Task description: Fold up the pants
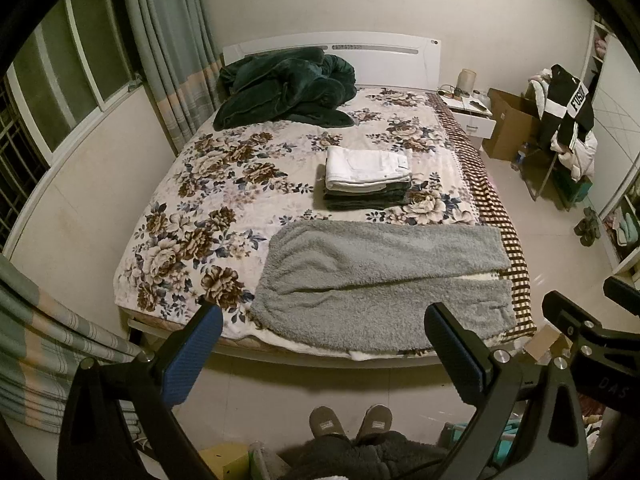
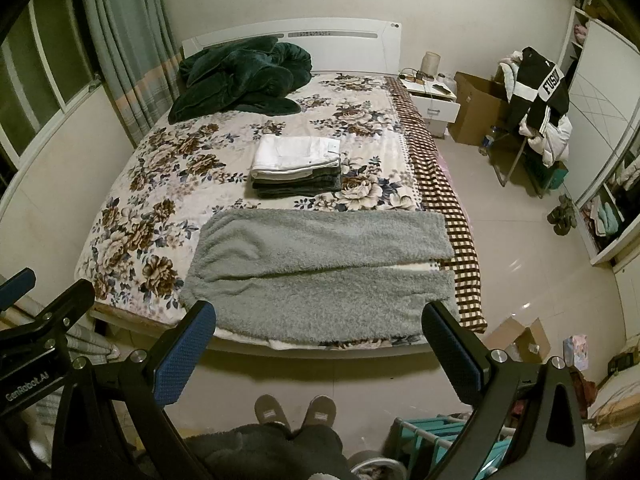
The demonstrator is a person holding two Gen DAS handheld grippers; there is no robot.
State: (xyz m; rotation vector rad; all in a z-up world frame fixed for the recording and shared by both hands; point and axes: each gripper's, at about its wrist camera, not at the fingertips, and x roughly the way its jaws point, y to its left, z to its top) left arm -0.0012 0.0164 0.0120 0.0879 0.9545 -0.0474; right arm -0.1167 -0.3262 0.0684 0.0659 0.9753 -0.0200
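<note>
Black frames w/ silver screws, blue textured pads (image 1: 188, 356) on both grippers. "GenRobot.AI" lettering on left gripper (image 2: 28, 384). Brown-grey slippers (image 2: 294, 410), dark fuzzy trousers.

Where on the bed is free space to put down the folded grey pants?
Bare floral bedspread lies left of the grey pants and the folded stack, below the green blanket. The right side is crowded: the stack sits near the checkered edge.
</note>
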